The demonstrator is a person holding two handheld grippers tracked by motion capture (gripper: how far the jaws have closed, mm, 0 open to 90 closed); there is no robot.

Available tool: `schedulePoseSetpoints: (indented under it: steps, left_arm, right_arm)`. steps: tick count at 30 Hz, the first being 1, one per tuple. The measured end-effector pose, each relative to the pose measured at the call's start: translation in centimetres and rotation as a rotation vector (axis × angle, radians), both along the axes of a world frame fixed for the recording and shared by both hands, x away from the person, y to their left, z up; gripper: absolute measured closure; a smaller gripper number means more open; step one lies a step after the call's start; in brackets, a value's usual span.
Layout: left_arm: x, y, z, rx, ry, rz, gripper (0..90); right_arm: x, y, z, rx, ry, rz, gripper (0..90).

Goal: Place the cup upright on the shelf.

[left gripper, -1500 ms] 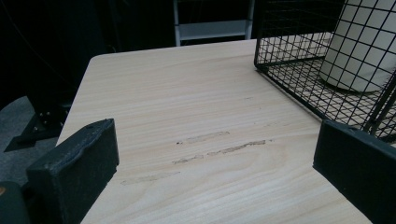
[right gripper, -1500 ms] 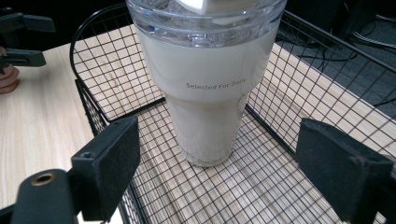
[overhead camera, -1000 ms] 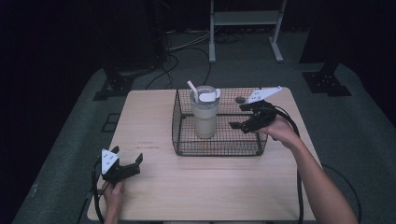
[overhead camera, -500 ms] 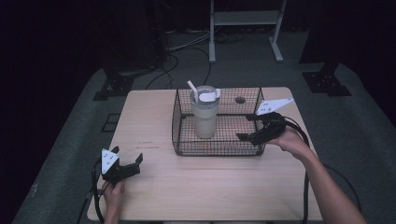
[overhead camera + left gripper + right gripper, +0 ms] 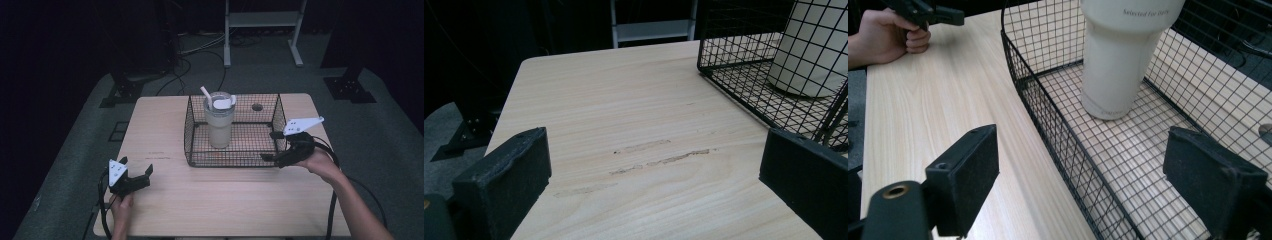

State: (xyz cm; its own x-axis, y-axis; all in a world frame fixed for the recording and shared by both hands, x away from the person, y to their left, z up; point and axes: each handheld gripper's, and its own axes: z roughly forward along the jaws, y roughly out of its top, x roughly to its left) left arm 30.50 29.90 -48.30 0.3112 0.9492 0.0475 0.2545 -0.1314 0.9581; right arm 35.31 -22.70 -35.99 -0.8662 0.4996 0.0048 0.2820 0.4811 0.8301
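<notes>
A black wire basket (image 5: 192, 131) stands in the middle of the wooden table. Upright inside it is a cream tumbler (image 5: 218, 125) with a white lid and straw. My right gripper (image 5: 270, 146) is open at the basket's front right corner. In the right gripper view the basket's wall (image 5: 1048, 117) runs between the two jaws of that gripper (image 5: 1088, 185), and the tumbler (image 5: 1120, 60) stands beyond. My left gripper (image 5: 136, 166) rests open near the table's front left, holding nothing. Its own view shows that gripper (image 5: 654, 185) over bare wood, with the basket (image 5: 734, 75) and tumbler (image 5: 814, 50) at the upper right.
A small round hole (image 5: 257, 107) sits in the tabletop behind the basket. Bare wood (image 5: 225, 200) spreads in front of the basket and to its left. Cables trail from both grippers off the front edge. A metal stand (image 5: 260, 22) is on the floor behind.
My right gripper has moved from the basket's back right toward its front right corner and come lower. The left gripper has stayed put.
</notes>
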Motion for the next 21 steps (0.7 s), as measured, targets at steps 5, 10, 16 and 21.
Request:
schedulePoseSetpoints:
  steps: [5,10,16,21]
  left_arm:
    - [0.0,0.0,0.0,0.000,0.000,0.000,0.0]
    - [0.0,0.0,0.0,0.002,0.001,0.001,0.0]
    - [0.0,0.0,0.0,0.002,0.001,0.001,0.0]
    - [0.0,0.0,0.0,0.003,0.001,0.001,0.0]
  right_arm:
    - [-0.9,-0.6,-0.4,0.008,0.000,0.000,14.1]
    - [-1.6,-1.1,-0.8,0.011,-0.002,-0.001,14.1]
    - [-2.3,-1.8,-1.4,0.025,0.001,-0.006,14.5]
    - [-3.1,-2.3,-2.0,0.031,-0.002,-0.011,14.5]
